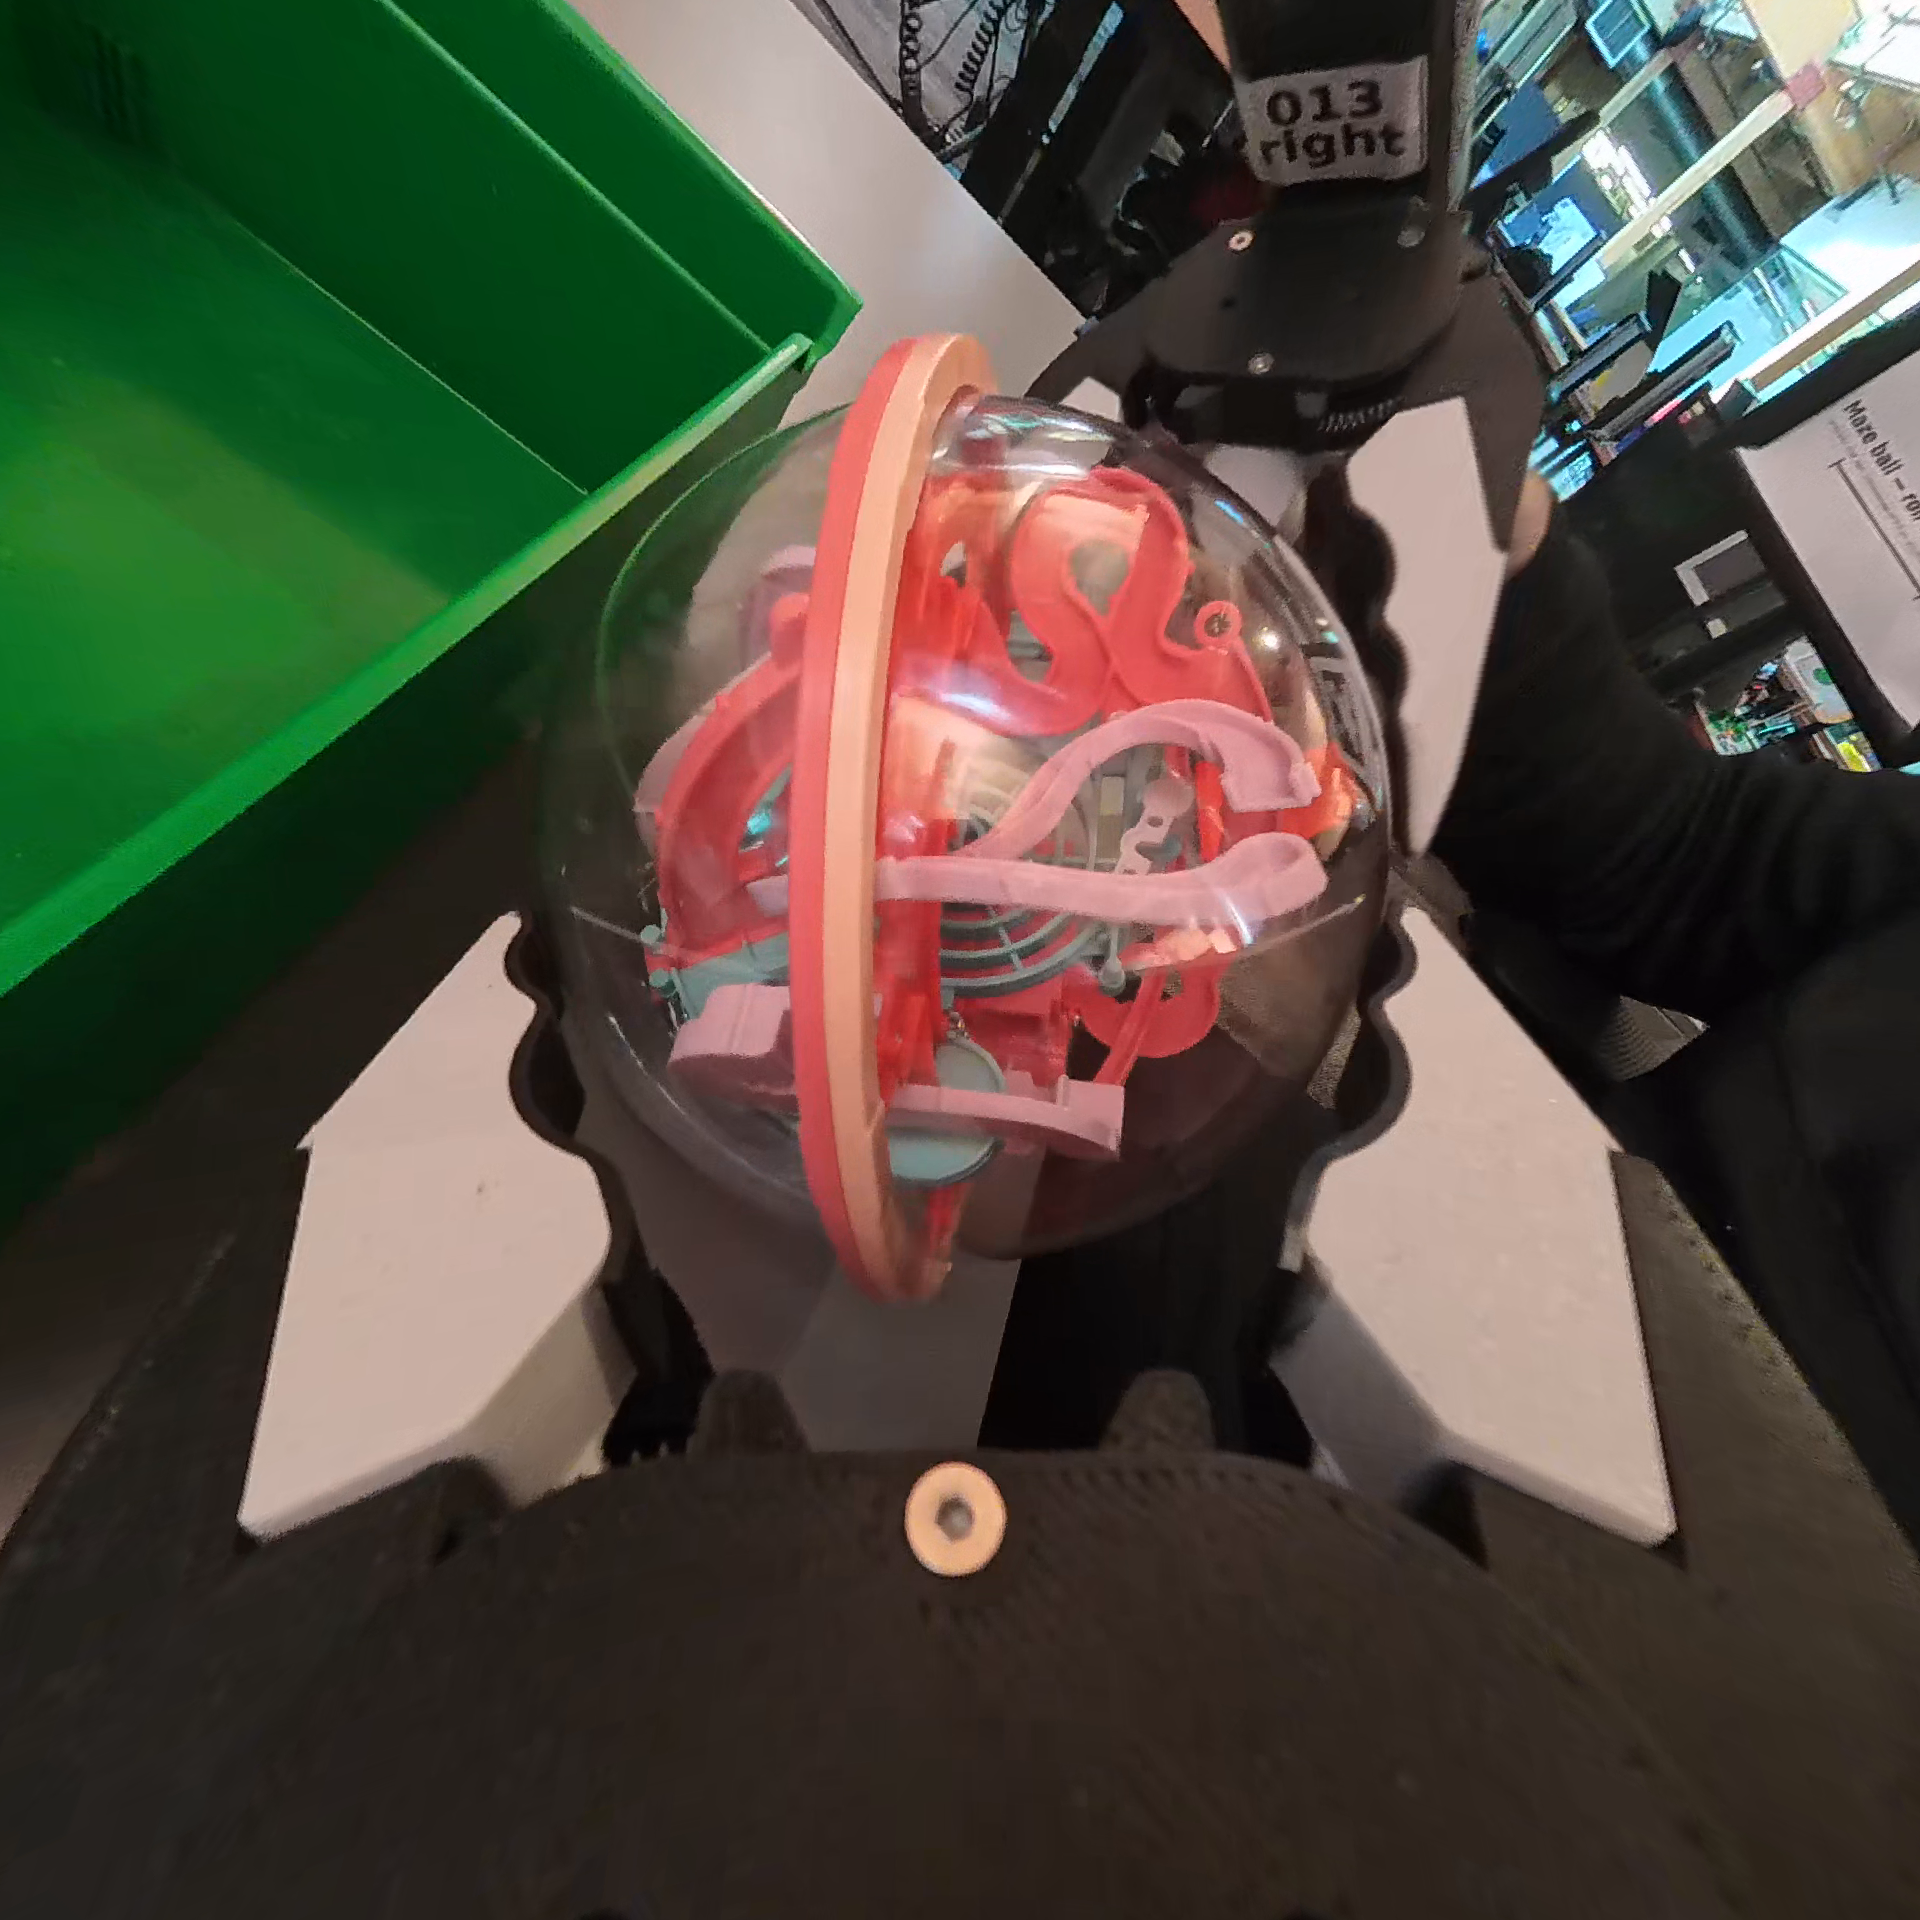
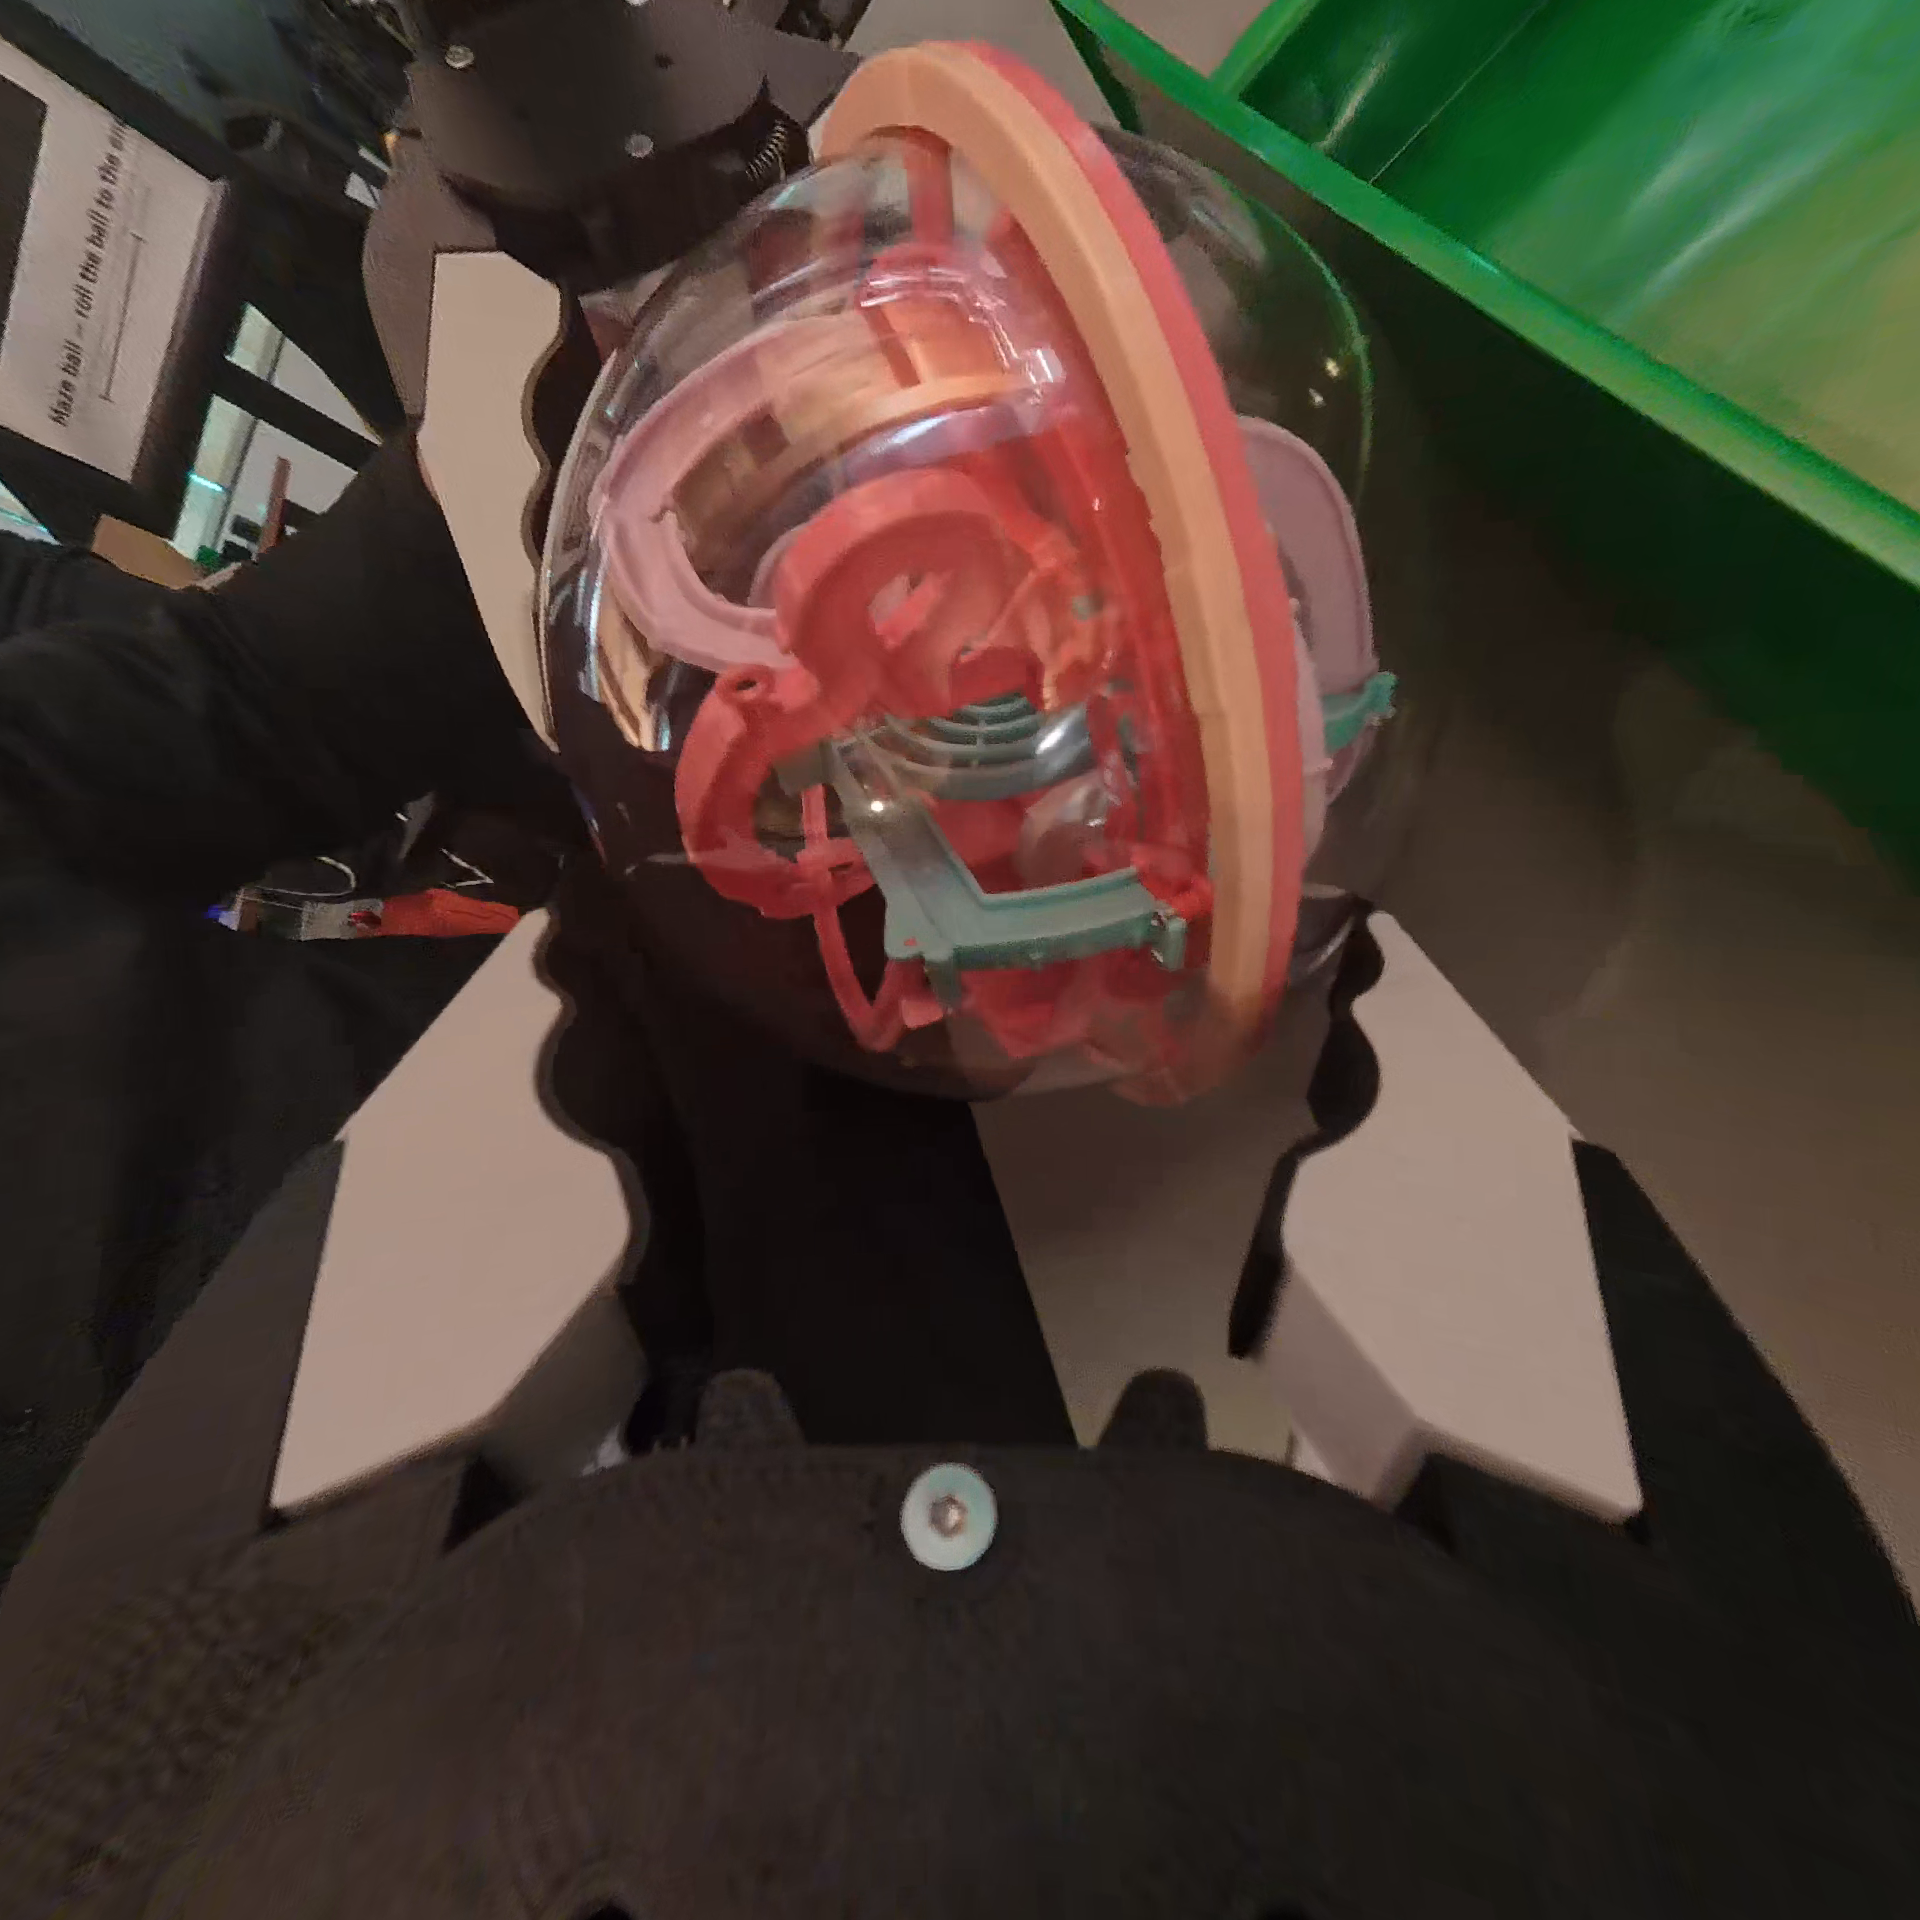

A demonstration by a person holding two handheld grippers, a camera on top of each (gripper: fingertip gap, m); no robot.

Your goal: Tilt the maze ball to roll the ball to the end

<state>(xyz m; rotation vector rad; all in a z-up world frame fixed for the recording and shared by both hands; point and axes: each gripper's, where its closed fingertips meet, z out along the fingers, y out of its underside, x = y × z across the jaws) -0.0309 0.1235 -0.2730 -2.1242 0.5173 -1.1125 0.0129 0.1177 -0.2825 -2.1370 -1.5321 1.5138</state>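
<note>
Black wavy fingers (image 1: 540, 1039) of the left gripper (image 1: 961, 997) clamped the clear maze ball (image 1: 966, 831) from both sides, at screen centre. Its orange ring (image 1: 831, 831) ran from twelve to six o'clock. From one o'clock the right gripper (image 2: 961, 987) gripped the same sphere on its far side. At ten o'clock stood a green bin (image 1: 312, 468) on the white table (image 1: 436, 1299).

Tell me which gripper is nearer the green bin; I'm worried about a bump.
Left, I'd judge. The left gripper holds the maze ball with the green bin close beside its finger; the right gripper grips the ball's opposite side, the bin seemingly slightly farther.
</note>
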